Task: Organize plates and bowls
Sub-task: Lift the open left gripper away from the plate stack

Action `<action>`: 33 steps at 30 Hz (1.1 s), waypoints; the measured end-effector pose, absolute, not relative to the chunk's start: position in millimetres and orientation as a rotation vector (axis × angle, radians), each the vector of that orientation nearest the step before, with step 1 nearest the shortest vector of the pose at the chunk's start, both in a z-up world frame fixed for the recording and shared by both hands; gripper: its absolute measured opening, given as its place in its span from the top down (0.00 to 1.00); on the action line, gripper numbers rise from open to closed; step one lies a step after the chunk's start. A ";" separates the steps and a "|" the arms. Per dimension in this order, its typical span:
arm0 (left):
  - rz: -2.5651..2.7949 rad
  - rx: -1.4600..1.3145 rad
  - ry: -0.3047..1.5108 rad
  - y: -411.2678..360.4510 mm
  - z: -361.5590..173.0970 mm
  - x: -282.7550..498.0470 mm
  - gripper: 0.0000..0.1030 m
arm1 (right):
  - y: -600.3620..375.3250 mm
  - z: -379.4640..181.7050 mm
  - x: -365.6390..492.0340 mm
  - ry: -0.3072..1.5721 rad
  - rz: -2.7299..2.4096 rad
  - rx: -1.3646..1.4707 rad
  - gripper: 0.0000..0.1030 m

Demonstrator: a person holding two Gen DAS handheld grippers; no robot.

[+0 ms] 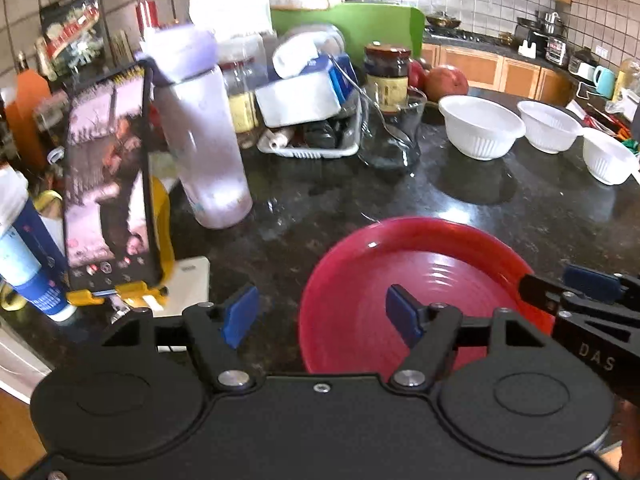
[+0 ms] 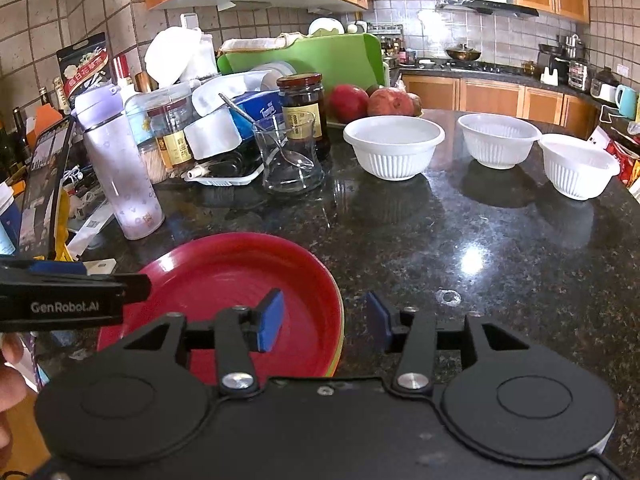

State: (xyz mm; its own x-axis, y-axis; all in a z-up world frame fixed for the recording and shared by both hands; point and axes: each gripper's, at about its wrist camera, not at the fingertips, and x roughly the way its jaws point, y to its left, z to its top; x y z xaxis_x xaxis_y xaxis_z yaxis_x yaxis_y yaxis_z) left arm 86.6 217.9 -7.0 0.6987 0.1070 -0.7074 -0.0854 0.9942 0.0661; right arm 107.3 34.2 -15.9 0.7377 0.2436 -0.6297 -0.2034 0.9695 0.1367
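A red plate [image 1: 420,280] lies on the dark granite counter [image 1: 540,216], on top of other plates whose green and orange edges show in the right wrist view [image 2: 248,276]. My left gripper [image 1: 320,314] is open and empty, straddling the plate's left rim. My right gripper [image 2: 326,322] is open and empty, straddling the plate's right rim. Three white ribbed bowls stand apart in a row further back: left [image 2: 394,144], middle [image 2: 498,138], right [image 2: 578,164].
Clutter fills the back left: a purple bottle [image 2: 120,168], a phone on a yellow stand [image 1: 110,184], jars [image 2: 302,108], a glass cup with spoon [image 2: 290,160], a tray of items [image 1: 312,136], pomegranates [image 2: 372,100]. The counter [image 2: 500,264] edge lies right.
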 end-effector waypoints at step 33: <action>0.070 -0.049 0.810 222.5 -2.9 72.6 0.23 | 34.2 -16.3 89.5 0.703 0.222 0.044 0.41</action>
